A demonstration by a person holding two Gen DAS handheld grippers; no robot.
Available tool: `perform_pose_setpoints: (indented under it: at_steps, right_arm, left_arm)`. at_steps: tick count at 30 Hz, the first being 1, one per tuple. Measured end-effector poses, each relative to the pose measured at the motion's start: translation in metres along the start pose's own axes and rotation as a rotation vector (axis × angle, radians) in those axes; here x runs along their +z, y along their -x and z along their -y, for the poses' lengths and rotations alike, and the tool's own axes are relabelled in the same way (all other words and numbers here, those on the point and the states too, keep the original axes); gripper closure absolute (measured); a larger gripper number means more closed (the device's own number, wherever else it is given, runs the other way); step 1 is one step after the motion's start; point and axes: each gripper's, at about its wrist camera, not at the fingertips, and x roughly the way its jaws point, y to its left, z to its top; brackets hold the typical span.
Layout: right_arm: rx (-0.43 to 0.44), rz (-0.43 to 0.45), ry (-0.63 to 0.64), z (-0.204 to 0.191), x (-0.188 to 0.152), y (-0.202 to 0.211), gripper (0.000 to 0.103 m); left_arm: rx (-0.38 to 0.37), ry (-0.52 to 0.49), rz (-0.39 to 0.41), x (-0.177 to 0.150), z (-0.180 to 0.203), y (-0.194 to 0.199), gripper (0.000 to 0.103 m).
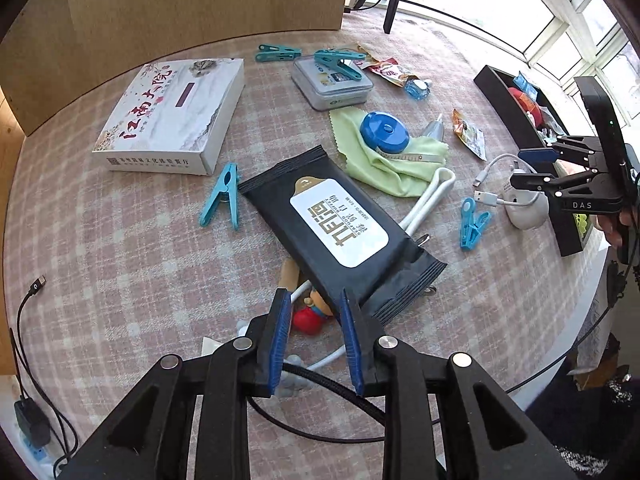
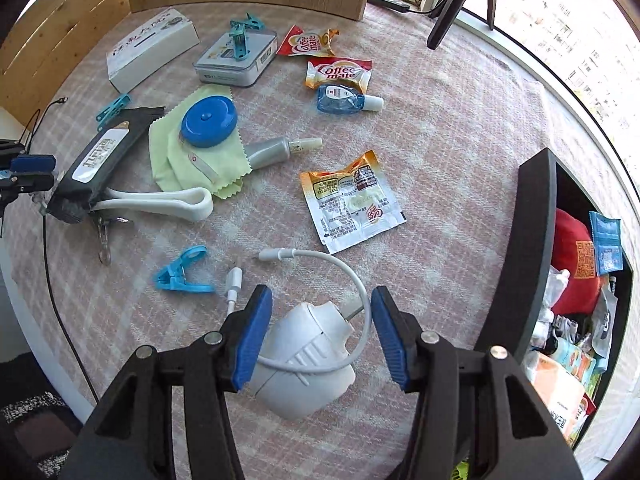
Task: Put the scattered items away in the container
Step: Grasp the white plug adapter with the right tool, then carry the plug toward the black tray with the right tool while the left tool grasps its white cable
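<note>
My left gripper (image 1: 315,300) hangs open over the near corner of a black wipes pack (image 1: 340,216). A small red doll (image 1: 310,314) shows between its fingers, untouched. My right gripper (image 2: 320,292) is open above a white charger (image 2: 304,356) with a looped white cable (image 2: 352,272). The charger lies on the cloth between the fingers, and the right pad stands clear of it. The black container (image 2: 532,240) at the right edge holds several packets. A blue tape measure (image 2: 208,120) on a green cloth (image 2: 192,164), sachets (image 2: 352,204) and blue pegs (image 2: 180,272) lie scattered.
At the back stand a white printed box (image 1: 172,116) and a grey tin (image 1: 332,84) with a peg on it. A wooden panel (image 1: 180,4) backs the table. A black cable (image 1: 24,320) trails off the left edge. A white clip (image 2: 160,202) sticks out from under the wipes pack.
</note>
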Motion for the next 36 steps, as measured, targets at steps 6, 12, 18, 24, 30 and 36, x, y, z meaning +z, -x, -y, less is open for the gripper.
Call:
perform_pose_setpoints:
  at_steps: [6, 12, 18, 24, 30, 36]
  right_arm:
    - [0.128, 0.138, -0.131, -0.04, -0.001, 0.006, 0.052]
    - [0.108, 0.238, -0.214, -0.043, -0.022, 0.005, 0.049]
    - [0.083, 0.218, -0.292, -0.032, -0.061, 0.002, 0.049]
    - [0.127, 0.21, -0.349, -0.028, -0.073, -0.005, 0.05]
    - [0.121, 0.212, -0.285, -0.04, -0.066, -0.005, 0.05]
    - [0.164, 0.197, -0.327, -0.038, -0.074, -0.015, 0.05]
  left_arm:
    - [-0.036, 0.023, 0.063, 0.001, 0.013, 0.014, 0.077]
    - [0.053, 0.045, 0.107, -0.025, -0.01, 0.036, 0.078]
    - [0.099, 0.017, 0.103, -0.057, -0.007, 0.051, 0.078]
    - [0.061, -0.024, 0.114, -0.049, 0.023, 0.044, 0.078]
    - [0.003, -0.158, 0.154, -0.009, 0.066, 0.033, 0.078]
    - [-0.087, -0.377, 0.138, 0.036, 0.137, -0.003, 0.078]
